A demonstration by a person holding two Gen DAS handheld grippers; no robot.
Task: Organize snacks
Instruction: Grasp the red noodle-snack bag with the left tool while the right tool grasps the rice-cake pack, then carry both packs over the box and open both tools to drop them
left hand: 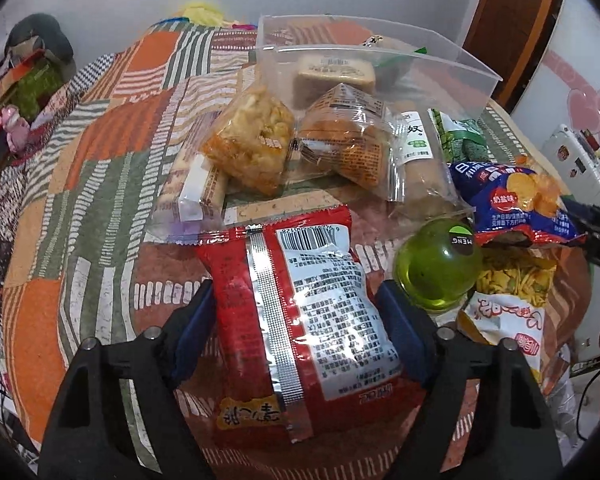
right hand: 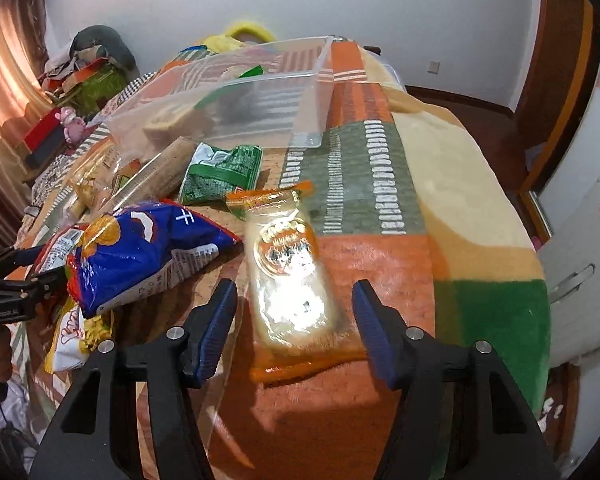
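Both views were bright but soft, with fisheye bending and black corners. Glare blew out the clear packet (right hand: 290, 280); curtains (right hand: 8, 80) glowed at left.

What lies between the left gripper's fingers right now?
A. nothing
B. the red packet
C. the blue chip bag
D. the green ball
B: in the left wrist view the red packet lies between the left gripper's fingers, while the blue chip bag and green ball lie off to the right.
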